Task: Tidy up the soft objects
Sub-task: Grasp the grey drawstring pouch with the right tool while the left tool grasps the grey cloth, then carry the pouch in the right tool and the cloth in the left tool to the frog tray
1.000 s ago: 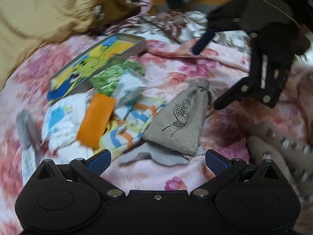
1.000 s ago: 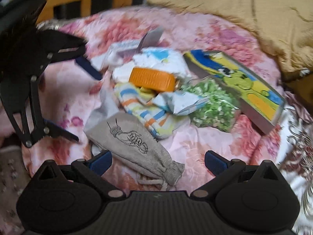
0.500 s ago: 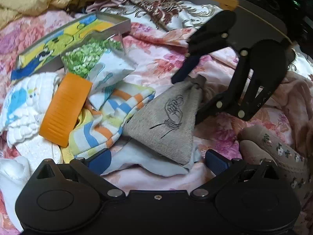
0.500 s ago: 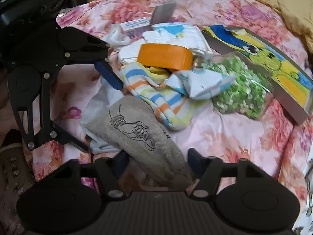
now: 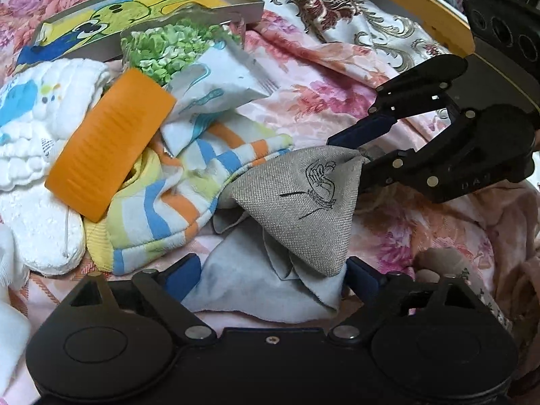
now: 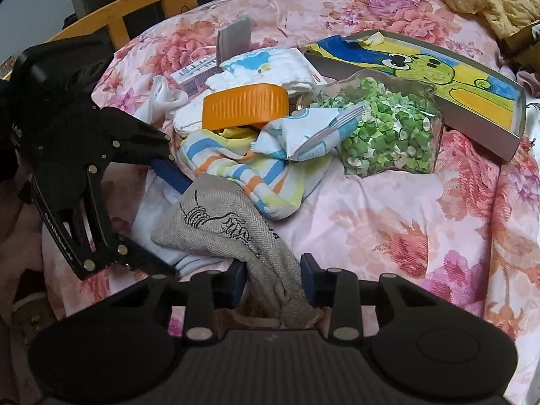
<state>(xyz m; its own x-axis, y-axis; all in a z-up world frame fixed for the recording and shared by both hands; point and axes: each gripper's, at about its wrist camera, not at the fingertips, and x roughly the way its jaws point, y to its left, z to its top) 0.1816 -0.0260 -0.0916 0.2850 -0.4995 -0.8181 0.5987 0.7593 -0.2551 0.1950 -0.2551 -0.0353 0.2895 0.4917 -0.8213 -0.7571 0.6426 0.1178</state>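
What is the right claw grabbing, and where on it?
The right gripper, jaws closing, pinches the grey woven drawstring pouch at its narrow neck end. The left gripper holds nothing.

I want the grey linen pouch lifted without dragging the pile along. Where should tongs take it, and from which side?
Probably at the gathered drawstring neck of the grey linen pouch, coming from the open bedspread side, away from the striped cloth. That narrow end points clear of the pile, and the right tongs are already closing around it.
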